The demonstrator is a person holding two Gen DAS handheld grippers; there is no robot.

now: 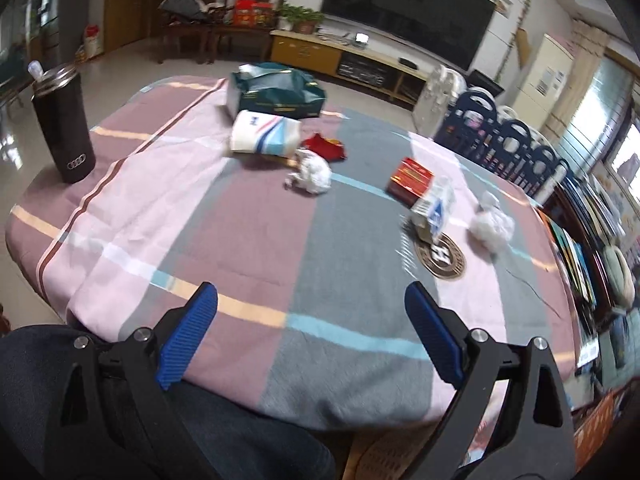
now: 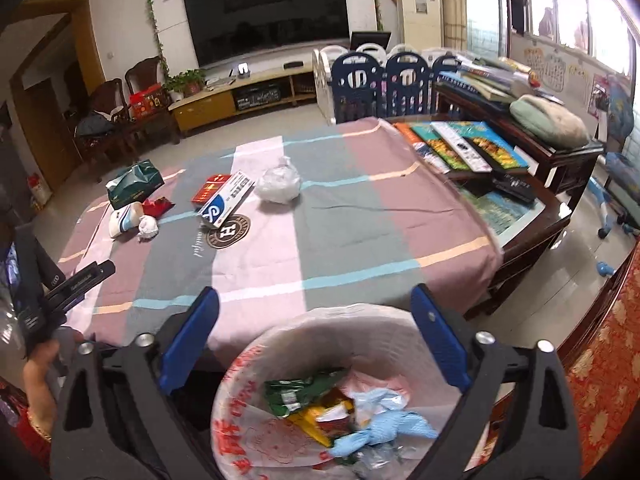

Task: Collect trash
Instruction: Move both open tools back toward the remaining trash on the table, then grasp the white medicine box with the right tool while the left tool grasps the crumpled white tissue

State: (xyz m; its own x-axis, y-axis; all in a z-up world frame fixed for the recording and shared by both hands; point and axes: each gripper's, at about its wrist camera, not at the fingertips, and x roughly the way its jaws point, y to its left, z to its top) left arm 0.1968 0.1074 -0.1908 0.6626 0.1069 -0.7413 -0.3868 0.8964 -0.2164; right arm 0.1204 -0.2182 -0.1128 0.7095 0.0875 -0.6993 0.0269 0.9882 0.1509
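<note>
Striped bench (image 1: 256, 240) carrying green tissue pack (image 1: 276, 90), red box (image 1: 410, 178), crumpled white tissue (image 1: 314, 176) and clear plastic wad (image 1: 492, 226), lined trash bin (image 2: 280, 344) with wrappers just below right gripper (image 2: 314, 322), left gripper (image 1: 312, 316) over near edge, both jaws released and grasping nothing.

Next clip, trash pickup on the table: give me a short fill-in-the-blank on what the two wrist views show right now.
1. Both the left gripper and the right gripper are ____.
2. The bin under the right gripper is lined with a ____ bag.
3. The black tumbler stands ____ on the table's edge.
4. The blue-and-white box leans against a ____ box.

Missing words: open; plastic; upright; red
</note>
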